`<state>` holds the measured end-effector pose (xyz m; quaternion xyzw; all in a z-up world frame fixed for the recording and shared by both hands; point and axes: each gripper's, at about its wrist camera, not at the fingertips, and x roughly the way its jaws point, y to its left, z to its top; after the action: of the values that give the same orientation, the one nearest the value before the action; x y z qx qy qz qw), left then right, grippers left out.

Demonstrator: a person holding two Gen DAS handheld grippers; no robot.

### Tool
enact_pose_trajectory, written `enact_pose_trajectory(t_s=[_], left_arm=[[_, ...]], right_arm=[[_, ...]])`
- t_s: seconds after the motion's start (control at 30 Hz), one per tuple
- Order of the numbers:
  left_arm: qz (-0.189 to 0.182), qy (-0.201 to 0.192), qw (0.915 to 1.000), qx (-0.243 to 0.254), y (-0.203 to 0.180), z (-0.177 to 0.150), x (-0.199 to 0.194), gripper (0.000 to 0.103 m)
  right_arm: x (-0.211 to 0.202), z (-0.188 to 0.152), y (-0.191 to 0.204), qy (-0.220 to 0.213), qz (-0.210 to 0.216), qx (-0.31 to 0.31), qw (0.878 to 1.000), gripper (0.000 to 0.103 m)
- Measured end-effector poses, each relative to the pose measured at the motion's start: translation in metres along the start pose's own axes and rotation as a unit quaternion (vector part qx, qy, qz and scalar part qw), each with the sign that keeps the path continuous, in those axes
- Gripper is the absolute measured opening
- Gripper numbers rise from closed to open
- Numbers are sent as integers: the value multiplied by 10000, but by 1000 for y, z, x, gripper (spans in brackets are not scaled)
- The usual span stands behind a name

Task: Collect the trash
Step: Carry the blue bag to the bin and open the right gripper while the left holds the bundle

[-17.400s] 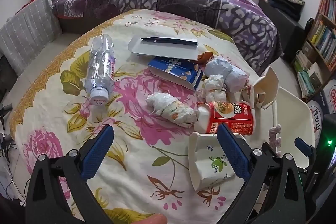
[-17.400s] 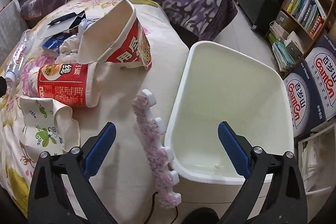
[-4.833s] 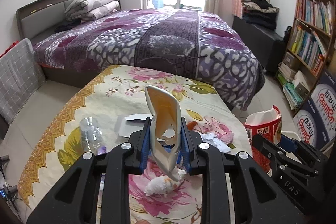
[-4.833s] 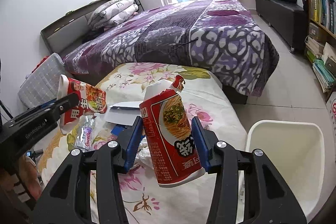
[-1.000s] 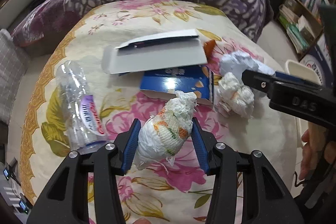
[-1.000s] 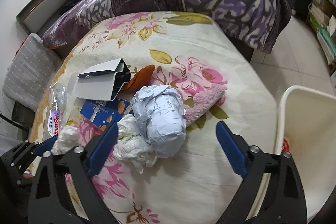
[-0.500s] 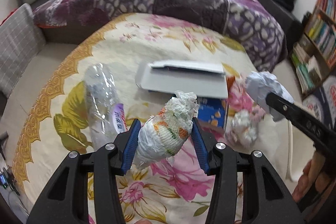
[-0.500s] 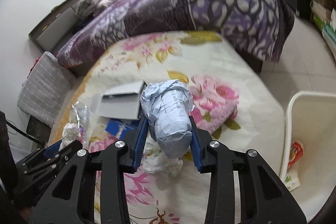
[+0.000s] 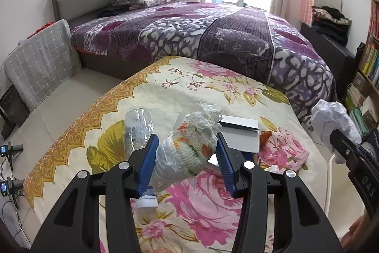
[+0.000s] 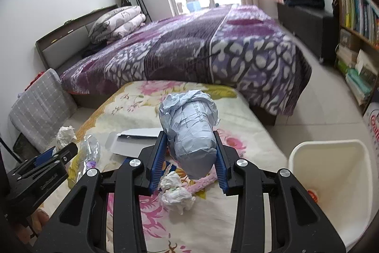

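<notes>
Wedging between right gripper (image 10: 189, 166) pads: paper wad (image 10: 190, 132).

White bin (image 10: 327, 151) cut off at frame edge.

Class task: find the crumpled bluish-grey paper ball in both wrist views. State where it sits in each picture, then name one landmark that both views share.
Left wrist view: the paper ball is at the far right edge, gripped in the right tongs.
Right wrist view: the ball fills the centre, clamped between the blue pads.
Shared landmark: the flat grey cardboard sheet on the floral cloth.
</notes>
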<state>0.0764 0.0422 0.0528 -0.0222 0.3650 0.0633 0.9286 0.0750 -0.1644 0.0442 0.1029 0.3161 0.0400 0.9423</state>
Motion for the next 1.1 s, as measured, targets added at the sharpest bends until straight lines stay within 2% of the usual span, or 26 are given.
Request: enact_pose_trajectory(t_s=[0.37,1.1], left_arm=[[-122,-193,9995,214,-32,-1,-17,49],[-459,-295,9970,549,-93,-4,-41,49]], right_arm=[[-21,1,-1,-224,-176,-267,9992,36],[-54,6,-50,-278,-409,125,9987,37]])
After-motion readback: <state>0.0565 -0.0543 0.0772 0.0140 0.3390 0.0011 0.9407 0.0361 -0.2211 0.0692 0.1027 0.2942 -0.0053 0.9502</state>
